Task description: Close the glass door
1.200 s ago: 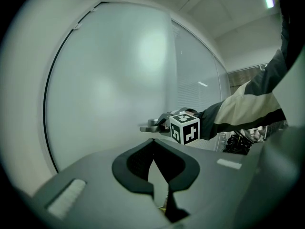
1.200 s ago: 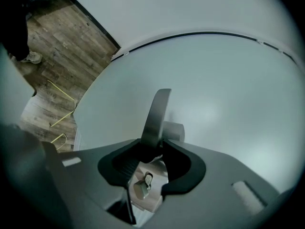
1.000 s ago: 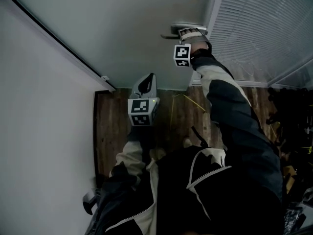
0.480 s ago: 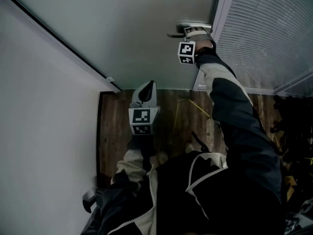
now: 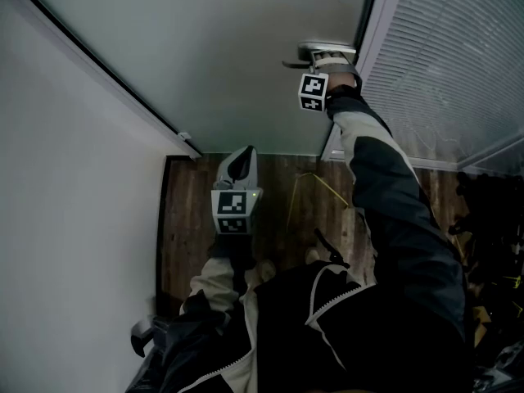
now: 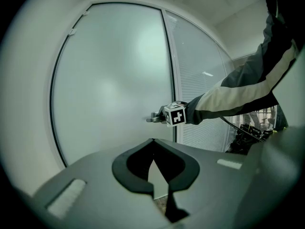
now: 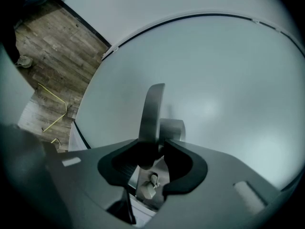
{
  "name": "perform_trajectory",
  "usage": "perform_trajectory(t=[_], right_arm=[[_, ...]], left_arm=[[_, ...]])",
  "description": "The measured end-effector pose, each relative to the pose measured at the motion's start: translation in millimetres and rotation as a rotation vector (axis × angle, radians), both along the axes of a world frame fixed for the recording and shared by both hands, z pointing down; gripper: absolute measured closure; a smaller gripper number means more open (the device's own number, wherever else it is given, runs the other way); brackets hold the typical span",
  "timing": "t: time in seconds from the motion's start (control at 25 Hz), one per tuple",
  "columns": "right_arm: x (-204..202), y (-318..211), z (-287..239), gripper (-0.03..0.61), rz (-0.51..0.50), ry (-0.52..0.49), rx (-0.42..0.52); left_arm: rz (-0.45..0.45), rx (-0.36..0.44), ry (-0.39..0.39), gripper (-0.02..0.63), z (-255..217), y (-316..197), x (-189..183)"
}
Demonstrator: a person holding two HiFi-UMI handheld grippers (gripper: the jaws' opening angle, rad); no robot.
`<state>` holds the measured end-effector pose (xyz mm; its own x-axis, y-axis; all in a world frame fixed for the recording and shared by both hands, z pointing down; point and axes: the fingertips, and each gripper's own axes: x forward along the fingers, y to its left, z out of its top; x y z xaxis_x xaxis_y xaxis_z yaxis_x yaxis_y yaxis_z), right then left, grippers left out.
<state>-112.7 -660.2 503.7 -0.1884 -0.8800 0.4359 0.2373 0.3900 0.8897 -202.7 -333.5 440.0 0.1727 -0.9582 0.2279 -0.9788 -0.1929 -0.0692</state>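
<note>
The glass door [image 5: 229, 56] is the largest thing before us, a frosted pane that fills the space ahead of both grippers. To the right of the right gripper [image 5: 326, 57] is a fixed panel with blinds [image 5: 442, 64]. Its pale post [image 5: 370, 23] runs just beside the door's free edge. From the head view that edge looks close to the post, but we cannot tell whether it has seated.

Below the grippers is the wooden floor [image 5: 196, 219], with a yellow wire [image 5: 319, 182] lying on it.

The right arm is stretched out to the door. Its gripper is closed on the handle [image 5: 303, 51], a metal lever mounted near the door's free edge. In the right gripper view the handle [image 7: 153, 109] passes between the jaws and runs straight on past their tips [image 7: 157, 144], with its round base just beyond on the glass. So the lever's long axis lies along the gripper's own line and flat against the door.

The left gripper [image 5: 243, 154] is held low and well short of the door, its jaws drawn together with nothing between them. From the left gripper view, the handle [image 6: 153, 119] is up ahead and slightly right.

We judge that the right hand, already on the handle, is the one to bring the door to the post.
</note>
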Motion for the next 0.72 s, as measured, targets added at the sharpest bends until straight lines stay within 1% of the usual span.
perform_trajectory(t=[0.28, 0.36, 0.44, 0.56, 0.64, 0.72], right_arm=[[-2, -5, 2, 0.434, -0.004, -0.024, -0.006], [-1, -5, 1, 0.431, 0.004, -0.048, -0.025], [-1, -1, 2, 0.404, 0.018, -0.082, -0.058], [-5, 8, -2, 0.380, 0.044, -0.175, -0.114], [-10, 19, -12, 0.373, 0.054, -0.268, -0.152], [-10, 39, -26, 0.377, 0.052, -0.376, -0.177]], left_arm=[[-0.034, -0.025, -0.007, 0.611, 9, 4, -13], [-0.042, -0.026, -0.006, 0.611, 8, 6, -15], [-0.042, -0.027, -0.002, 0.611, 8, 8, -16], [-0.040, -0.029, 0.011, 0.611, 11, 8, -20], [-0.035, -0.025, 0.023, 0.611, 12, 3, -24], [-0.032, -0.017, 0.053, 0.611, 10, -6, -23]])
